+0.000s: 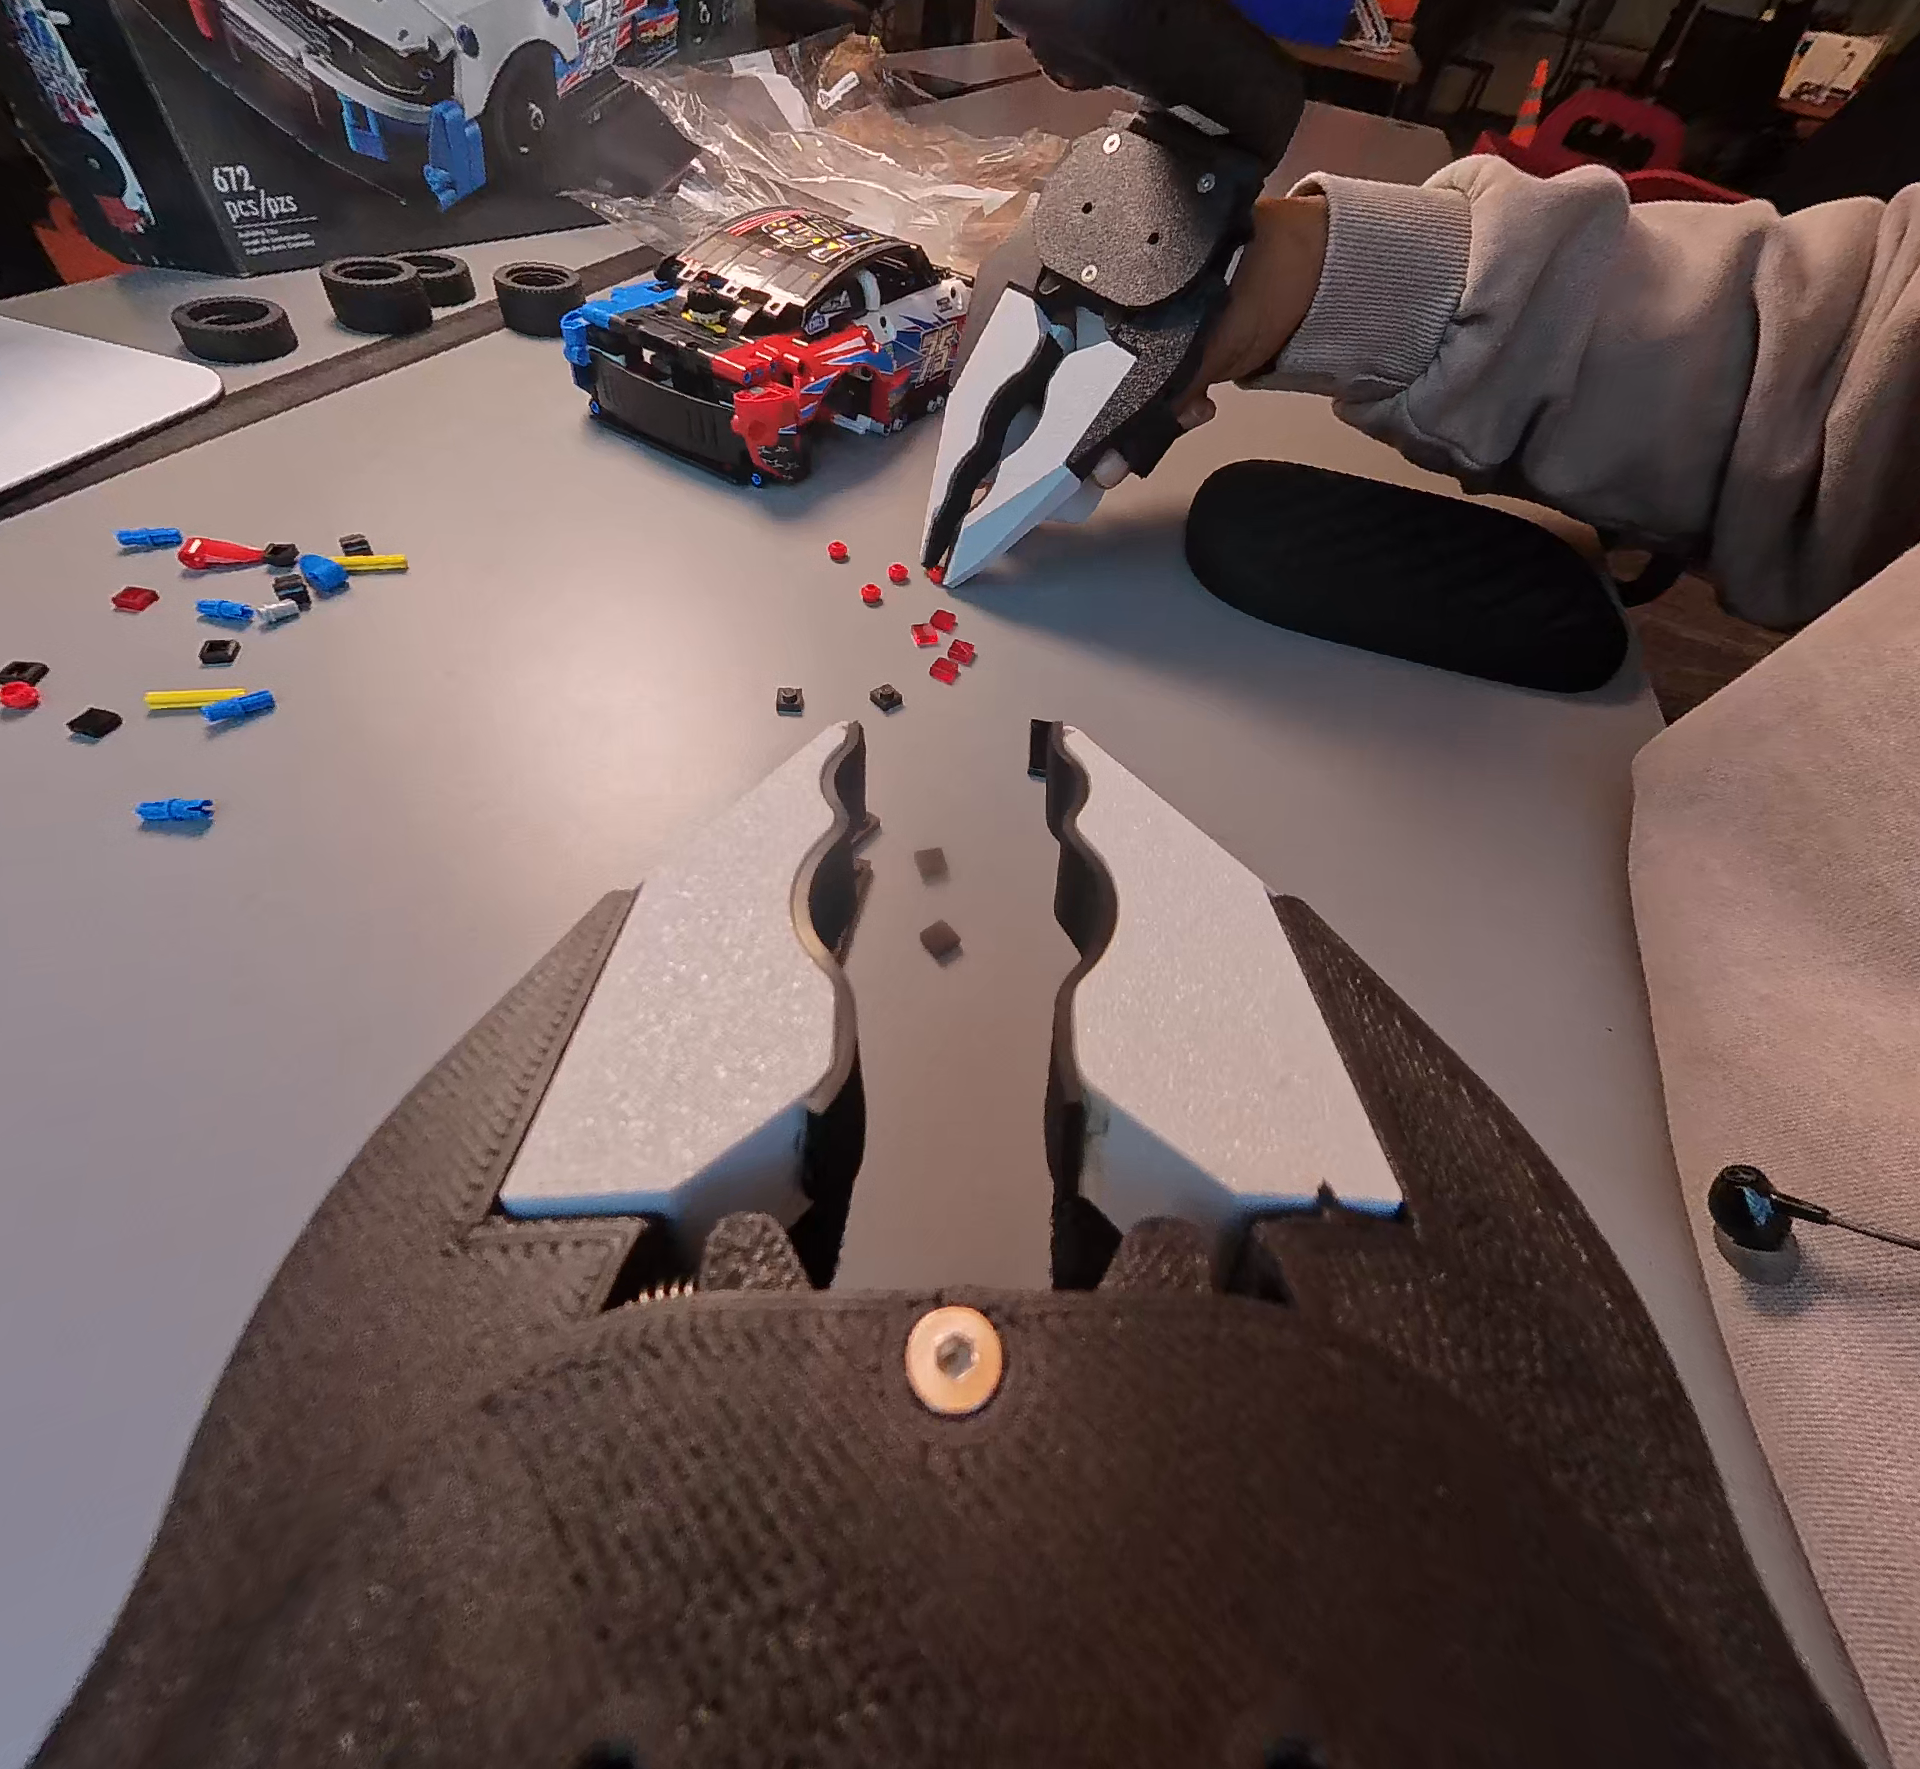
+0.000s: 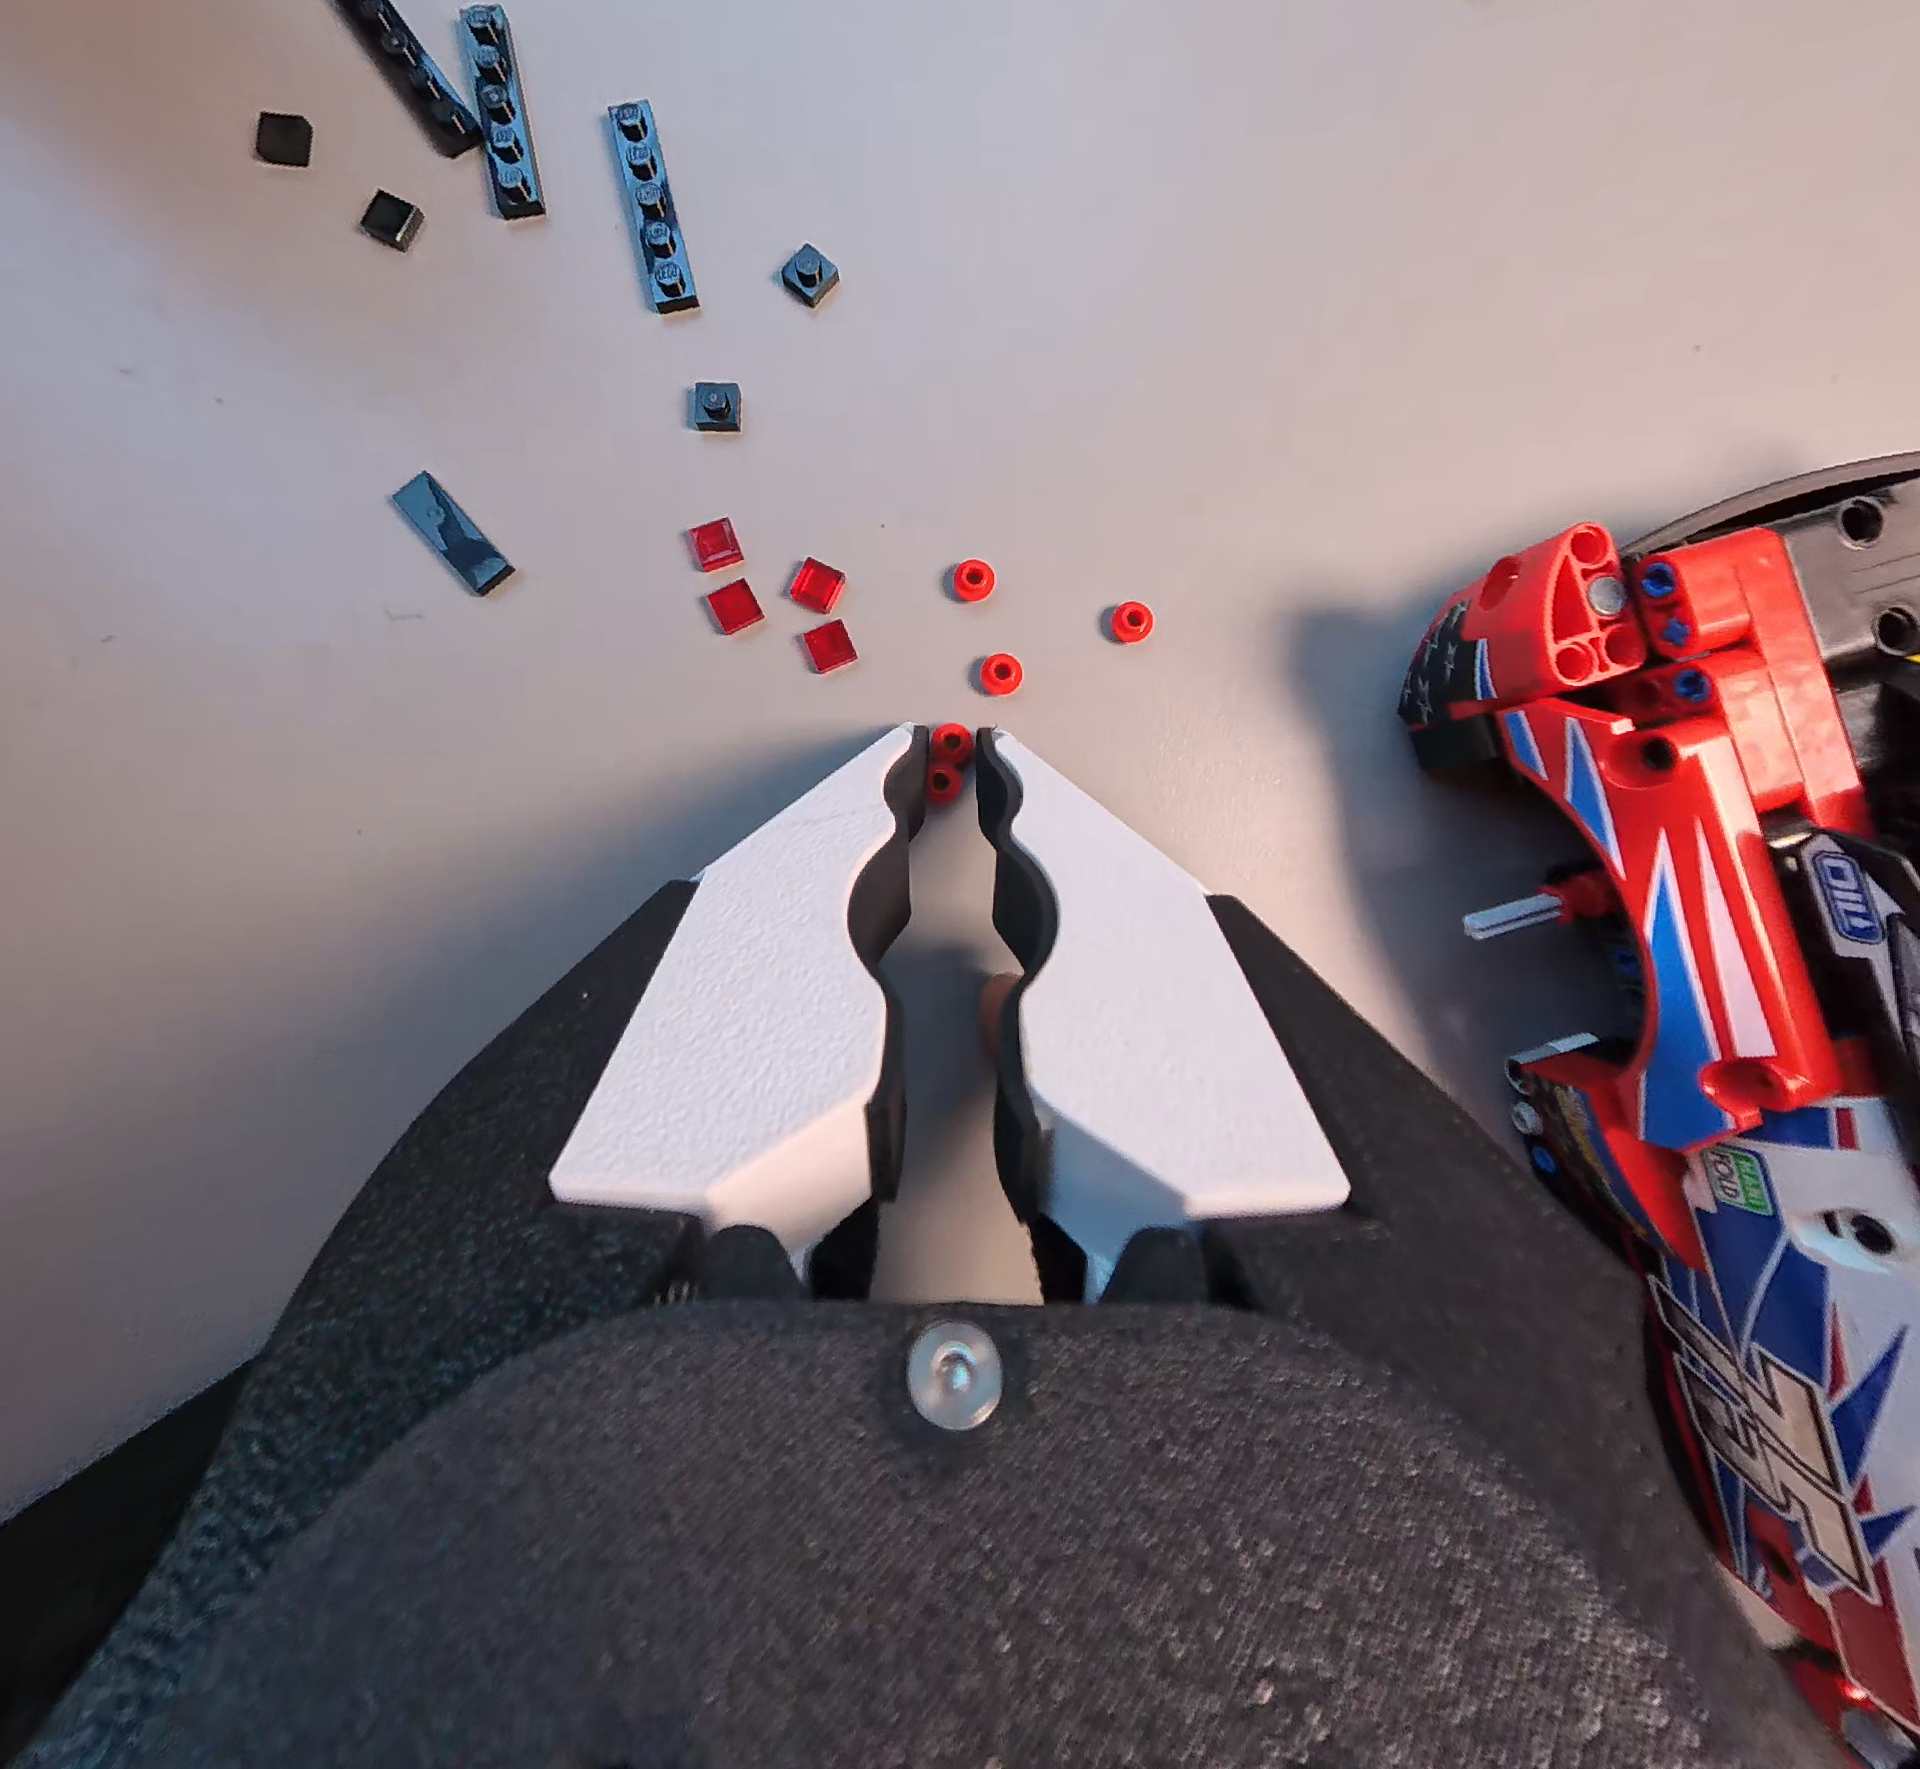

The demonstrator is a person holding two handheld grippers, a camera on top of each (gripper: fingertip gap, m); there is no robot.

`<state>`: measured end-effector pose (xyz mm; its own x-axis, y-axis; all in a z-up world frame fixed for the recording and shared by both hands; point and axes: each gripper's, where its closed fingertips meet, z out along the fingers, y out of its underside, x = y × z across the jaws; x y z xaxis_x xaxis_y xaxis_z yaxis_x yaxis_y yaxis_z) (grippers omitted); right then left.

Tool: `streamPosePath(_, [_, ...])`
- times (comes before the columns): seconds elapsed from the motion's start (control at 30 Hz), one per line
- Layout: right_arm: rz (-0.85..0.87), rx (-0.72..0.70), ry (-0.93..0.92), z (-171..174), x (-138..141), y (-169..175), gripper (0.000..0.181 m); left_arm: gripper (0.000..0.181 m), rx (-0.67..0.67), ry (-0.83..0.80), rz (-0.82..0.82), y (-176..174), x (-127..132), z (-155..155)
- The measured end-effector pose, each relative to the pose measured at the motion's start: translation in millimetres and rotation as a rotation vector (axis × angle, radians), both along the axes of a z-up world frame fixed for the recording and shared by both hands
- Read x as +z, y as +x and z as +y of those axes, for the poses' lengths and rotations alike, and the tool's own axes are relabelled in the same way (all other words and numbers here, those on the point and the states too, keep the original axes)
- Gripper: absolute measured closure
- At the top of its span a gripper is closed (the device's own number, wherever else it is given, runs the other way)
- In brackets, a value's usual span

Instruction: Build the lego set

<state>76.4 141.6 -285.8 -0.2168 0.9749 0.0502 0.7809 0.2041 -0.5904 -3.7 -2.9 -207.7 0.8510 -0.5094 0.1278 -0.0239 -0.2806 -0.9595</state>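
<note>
A partly built red, white and blue lego car stands on the grey table; it also shows in the right wrist view. My right gripper points down at the table, tips closed on a small red round stud; it also shows in the left wrist view. Three more red studs and several red square tiles lie just beyond it. My left gripper is open and empty above two small black tiles.
Black plates lie past the red tiles. The set's box, several tyres and a clear bag sit at the back. Loose blue, yellow, red and black pieces lie left. A black wrist rest lies right. The tips of one gripper are about 20 cm away from the tips of the other.
</note>
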Motion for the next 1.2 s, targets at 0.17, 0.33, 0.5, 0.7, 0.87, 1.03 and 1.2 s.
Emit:
streamPosePath(0.17, [0.001, 0.004, -0.005, 0.2, -0.3, -1.0, 0.176, 0.149, 0.004, -0.002, 0.004, -0.8, -1.0, 0.2])
streamPosePath(0.33, [-0.008, -0.028, 0.002, 12.7, -0.3, 12.5, 0.176, 0.149, 0.011, -0.003, 0.002, -2.9, -1.2, 0.9])
streamPosePath(0.5, [0.01, -0.069, 0.003, 22.7, 0.3, 22.5, 0.175, 0.149, 0.033, -0.004, 0.003, -7.3, -2.8, 3.8])
streamPosePath(0.7, [0.362, -0.123, -0.042, 18.9, 64.6, -11.5, 0.159, 0.146, 0.129, 0.03, 0.053, -28.2, -3.5, 10.4])
streamPosePath(0.87, [0.842, -0.153, -0.118, -5.5, 129.8, -44.8, 0.153, 0.141, 0.213, 0.037, 0.117, -47.5, -8.5, 16.9])
streamPosePath(1.03, [0.845, -0.104, -0.099, -25.2, 111.1, -49.9, 0.161, 0.15, 0.204, -0.034, 0.196, -52.2, -26.4, 16.9])
streamPosePath(1.2, [0.798, -0.054, -0.031, -30.7, 100.0, -46.5, 0.166, 0.159, 0.085, -0.182, 0.267, -41.1, -52.8, 7.4])
